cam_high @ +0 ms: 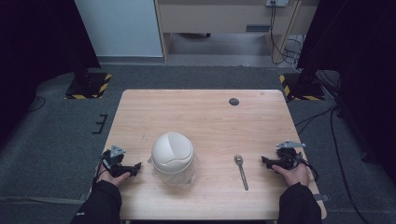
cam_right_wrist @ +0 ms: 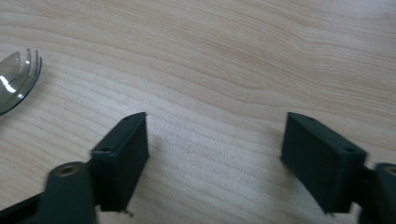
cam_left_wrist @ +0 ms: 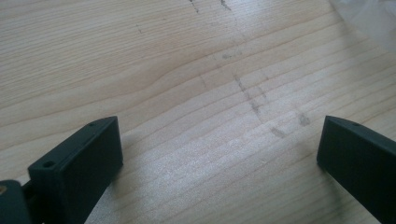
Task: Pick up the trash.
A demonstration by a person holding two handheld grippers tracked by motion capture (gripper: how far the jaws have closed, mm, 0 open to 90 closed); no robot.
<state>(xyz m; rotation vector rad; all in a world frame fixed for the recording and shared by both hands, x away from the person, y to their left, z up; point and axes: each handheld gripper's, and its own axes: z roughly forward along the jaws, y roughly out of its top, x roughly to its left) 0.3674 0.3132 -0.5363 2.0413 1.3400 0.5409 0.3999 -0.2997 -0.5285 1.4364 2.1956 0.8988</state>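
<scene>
Left fingers (cam_left_wrist: 77, 163): two black blocks, spread wide apart, nothing between them but bare wood grain with a few dark scuff marks.
Left gripper (cam_high: 135, 166): black two-jaw tool with a grey three-cornered plate on top, low over the near-left part of the surface, tips pointing right toward the bin.
Left hand (cam_high: 112, 176): wrapped around the gripper body, black sleeve coming in from the bottom edge.
Right fingers (cam_right_wrist: 122, 154): two black blocks, also well apart, holding nothing; bare wood between them.
Right gripper (cam_high: 265, 160): black tool with a grey plate, low over the near-right part of the surface, tips pointing left toward the spoon, not touching it.
Right hand (cam_high: 293, 173): gripping the tool body, black sleeve below.
Metal spoon (cam_high: 241, 170): grey, lying flat on the surface, bowl toward the far side, handle toward the person; just left of the right gripper tips. Right gripper view catches a fork-notched edge on the bowl at upper left (cam_right_wrist: 16, 79).
White domed plastic bin with swing lid (cam_high: 172, 153): upright, near-centre, between left gripper and spoon, apart from both. Clear plastic liner shows around its base.
Light wooden table surface (cam_high: 201, 116): far half bare except a small dark round disc (cam_high: 234, 101) near the far edge.
Floor (cam_high: 46, 135): grey carpet around the table, cables at right.
</scene>
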